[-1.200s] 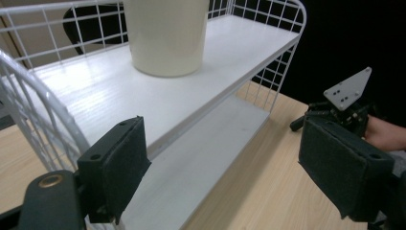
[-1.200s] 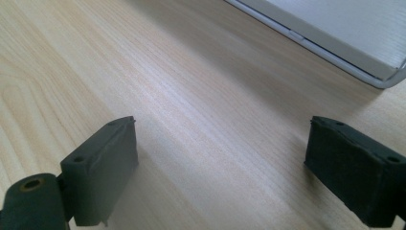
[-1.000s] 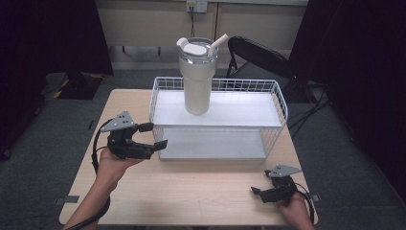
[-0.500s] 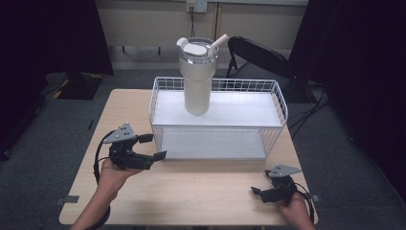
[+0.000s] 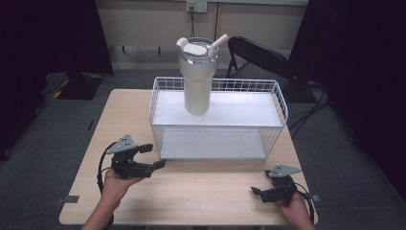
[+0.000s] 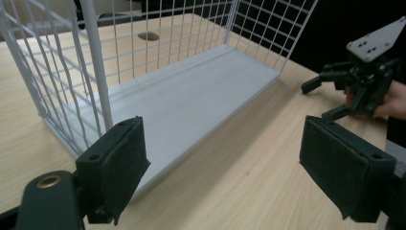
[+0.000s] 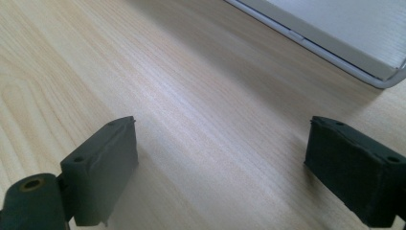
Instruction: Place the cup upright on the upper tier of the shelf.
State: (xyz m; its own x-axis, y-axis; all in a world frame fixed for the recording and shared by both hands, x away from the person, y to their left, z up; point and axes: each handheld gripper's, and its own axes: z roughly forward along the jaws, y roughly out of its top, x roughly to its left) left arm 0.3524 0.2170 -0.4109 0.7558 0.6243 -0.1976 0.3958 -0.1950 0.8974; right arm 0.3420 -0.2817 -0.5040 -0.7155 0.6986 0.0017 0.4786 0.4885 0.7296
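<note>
Jaws of the black left gripper (image 5: 152,156), at the lower left of the high view, stand wide apart around nothing, beside the near left corner of the white wire rack with two flat shelves (image 5: 218,143), whose long axis runs left to right across the light wooden table (image 5: 191,191). The tall cream tumbler with lid and straw (image 5: 197,76) stands upright on the rack's upper shelf at upper centre, its base partly veiled by wire. In the left gripper view the rack's top is cut off; at lower right the black right gripper (image 5: 258,192) rests wide and empty on the table.
</note>
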